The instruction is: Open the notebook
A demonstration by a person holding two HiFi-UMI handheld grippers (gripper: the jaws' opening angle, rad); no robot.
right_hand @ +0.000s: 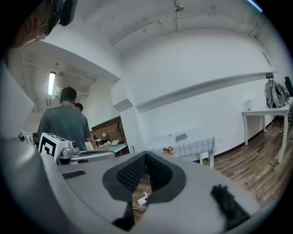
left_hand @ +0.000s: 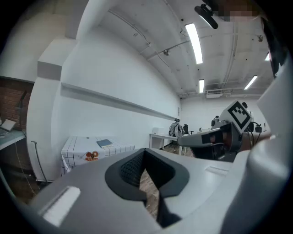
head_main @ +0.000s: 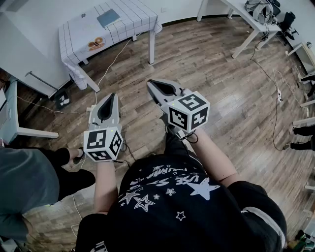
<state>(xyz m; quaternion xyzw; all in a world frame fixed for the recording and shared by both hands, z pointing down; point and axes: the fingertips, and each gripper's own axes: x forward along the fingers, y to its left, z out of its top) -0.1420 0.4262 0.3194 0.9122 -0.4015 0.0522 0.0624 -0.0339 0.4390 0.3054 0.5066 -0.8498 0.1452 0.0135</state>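
The notebook (head_main: 108, 17) is a flat grey-blue book that lies closed on a table with a checked white cloth (head_main: 135, 15) at the far left of the room. It also shows small in the left gripper view as the notebook (left_hand: 104, 143) and in the right gripper view as the notebook (right_hand: 181, 137). Both grippers hang over the wood floor, well short of the table. My left gripper (head_main: 109, 95) (left_hand: 145, 155) is shut with nothing in it. My right gripper (head_main: 150, 82) (right_hand: 145, 158) is also shut and holds nothing.
Orange round items (head_main: 96, 44) lie on the cloth near the table's front edge. A person in a grey top (head_main: 24, 182) stands close at the left. White desks (head_main: 251, 24) stand at the back right, and cables (head_main: 275, 88) run across the floor.
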